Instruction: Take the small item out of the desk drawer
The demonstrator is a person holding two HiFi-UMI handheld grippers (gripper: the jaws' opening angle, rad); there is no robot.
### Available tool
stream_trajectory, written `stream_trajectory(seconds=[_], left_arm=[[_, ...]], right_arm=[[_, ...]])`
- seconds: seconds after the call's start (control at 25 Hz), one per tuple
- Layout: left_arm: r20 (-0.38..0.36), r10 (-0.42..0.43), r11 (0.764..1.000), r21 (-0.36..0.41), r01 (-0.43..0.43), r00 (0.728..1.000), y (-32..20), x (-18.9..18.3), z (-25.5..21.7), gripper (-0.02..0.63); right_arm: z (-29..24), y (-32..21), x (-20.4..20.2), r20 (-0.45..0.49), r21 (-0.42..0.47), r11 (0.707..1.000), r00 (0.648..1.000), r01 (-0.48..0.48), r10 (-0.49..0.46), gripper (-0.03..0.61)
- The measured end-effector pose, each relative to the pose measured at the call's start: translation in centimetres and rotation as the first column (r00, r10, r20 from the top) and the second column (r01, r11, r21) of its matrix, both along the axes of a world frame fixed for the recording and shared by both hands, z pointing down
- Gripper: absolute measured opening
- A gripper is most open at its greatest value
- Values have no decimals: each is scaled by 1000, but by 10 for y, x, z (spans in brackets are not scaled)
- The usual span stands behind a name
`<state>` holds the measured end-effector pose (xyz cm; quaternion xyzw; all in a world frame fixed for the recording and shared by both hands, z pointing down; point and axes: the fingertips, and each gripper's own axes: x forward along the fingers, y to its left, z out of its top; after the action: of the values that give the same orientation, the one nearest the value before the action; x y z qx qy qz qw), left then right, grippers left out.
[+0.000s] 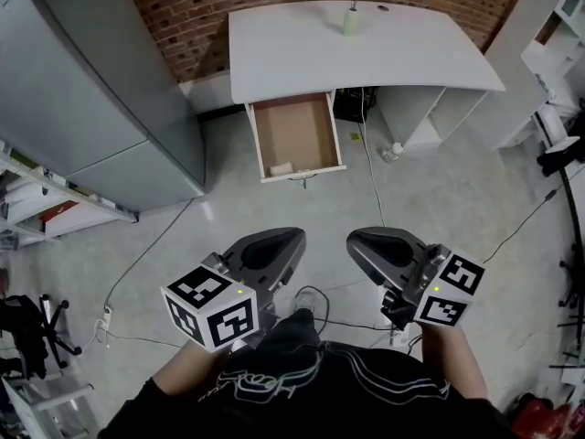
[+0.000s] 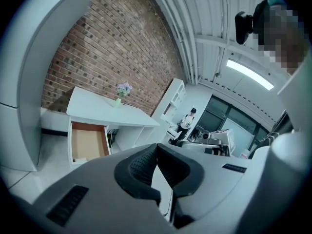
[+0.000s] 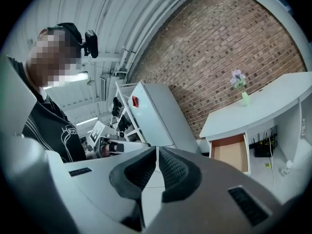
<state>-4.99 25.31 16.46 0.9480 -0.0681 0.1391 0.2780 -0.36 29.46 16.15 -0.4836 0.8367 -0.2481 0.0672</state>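
Both forearms are drawn in close to my torso, and the grippers sit low, side by side, pointing at the worktop [image 1: 366,58] and well apart from it. Left gripper [image 1: 294,234]: fingers together, nothing between them. Right gripper [image 1: 355,239]: fingers together, likewise empty. The drawer [image 1: 294,131] stands pulled out under the worktop's left end. The small item [image 1: 281,167], pale, lies in the drawer's front left corner.
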Motion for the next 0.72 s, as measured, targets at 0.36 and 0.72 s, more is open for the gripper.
stream_trajectory(seconds=[0.36, 0.72], left_arm=[[32, -79, 997, -16, 79, 996, -92, 32, 35, 20], [79, -210, 974, -66, 216, 974, -171, 54, 80, 20]], right_arm=[[35, -84, 46, -14, -46, 999, 1000, -14, 13, 48], [72, -171, 90, -22, -99, 993, 998, 61, -64, 48]])
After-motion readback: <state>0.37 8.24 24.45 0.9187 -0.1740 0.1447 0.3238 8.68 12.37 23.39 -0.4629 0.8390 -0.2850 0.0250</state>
